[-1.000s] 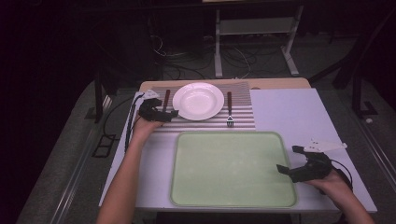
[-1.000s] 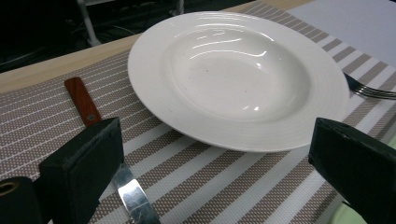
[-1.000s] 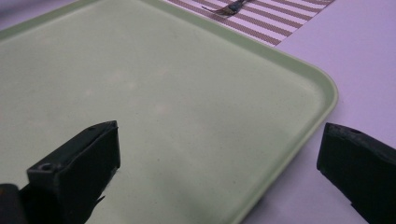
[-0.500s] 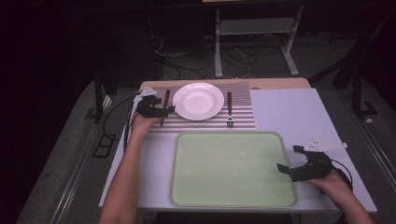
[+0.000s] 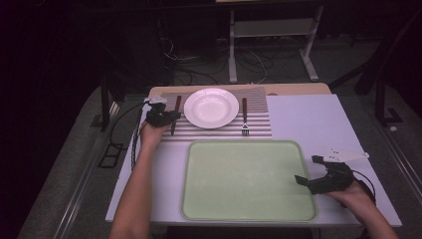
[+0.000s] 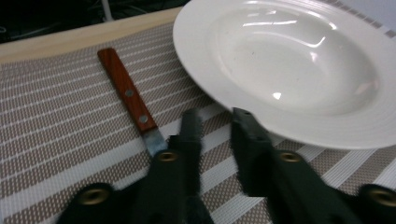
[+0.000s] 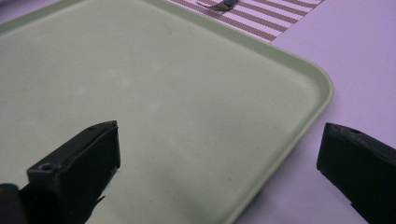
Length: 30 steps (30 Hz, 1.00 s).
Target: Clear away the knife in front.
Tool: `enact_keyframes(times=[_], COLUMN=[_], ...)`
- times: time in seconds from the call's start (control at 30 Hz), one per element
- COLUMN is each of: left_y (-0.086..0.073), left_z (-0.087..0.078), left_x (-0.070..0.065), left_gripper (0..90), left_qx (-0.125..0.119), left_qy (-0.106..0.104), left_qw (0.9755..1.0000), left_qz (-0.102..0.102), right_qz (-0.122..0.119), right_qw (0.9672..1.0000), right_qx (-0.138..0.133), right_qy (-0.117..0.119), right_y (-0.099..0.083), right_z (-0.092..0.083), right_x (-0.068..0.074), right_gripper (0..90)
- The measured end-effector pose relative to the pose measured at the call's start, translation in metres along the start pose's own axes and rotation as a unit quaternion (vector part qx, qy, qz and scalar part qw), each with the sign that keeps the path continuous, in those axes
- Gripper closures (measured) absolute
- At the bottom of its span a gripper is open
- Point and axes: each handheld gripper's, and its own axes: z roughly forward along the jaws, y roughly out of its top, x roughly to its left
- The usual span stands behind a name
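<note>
A white deep plate (image 5: 211,107) (image 6: 299,70) sits on a striped placemat (image 5: 259,130) at the far side of the table. Left of it lies a knife (image 5: 175,110) with a wooden handle (image 6: 126,91). A fork (image 5: 244,117) lies to the right of the plate. My left gripper (image 5: 169,117) (image 6: 217,116) hovers low over the mat between knife and plate. Its jaws are a narrow gap apart with nothing between them, and the knife blade runs under the left jaw. My right gripper (image 5: 307,170) (image 7: 219,128) is wide open, straddling the right rim of the green tray (image 5: 249,179) (image 7: 187,93).
The tray is bare and takes up the near middle of the white table (image 5: 308,119). Cables trail from both grippers. Dark floor, cables and a metal stand (image 5: 268,35) lie beyond the table's far edge.
My left gripper has shifted slightly left by the knife. The right gripper has stayed at the tray's edge.
</note>
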Motion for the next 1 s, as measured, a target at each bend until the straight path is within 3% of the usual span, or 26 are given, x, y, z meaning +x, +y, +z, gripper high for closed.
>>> enact_keyframes(times=[0.1, 0.7, 1.0], left_y=[-0.003, -0.008, -0.009], left_z=[0.001, 0.013, 0.01], left_x=[0.001, -0.005, -0.001], left_gripper=[89.4, 89.4, 89.4], left_qx=[0.008, 0.054, 0.056], left_qy=[-0.004, 0.004, 0.01], left_qw=[0.9999, 0.9985, 0.9984], left_qz=[-0.009, -0.004, -0.008], right_qz=[0.0, 0.003, 0.003], right_qw=[1.0, 1.0, 1.0], right_qx=[0.0, -0.003, -0.003], right_qy=[-0.001, -0.001, -0.001], right_y=[0.0, 0.0, 0.0], right_z=[0.0, -0.001, -0.002], right_x=[-0.001, -0.001, -0.001], right_gripper=[0.0, 0.0, 0.0])
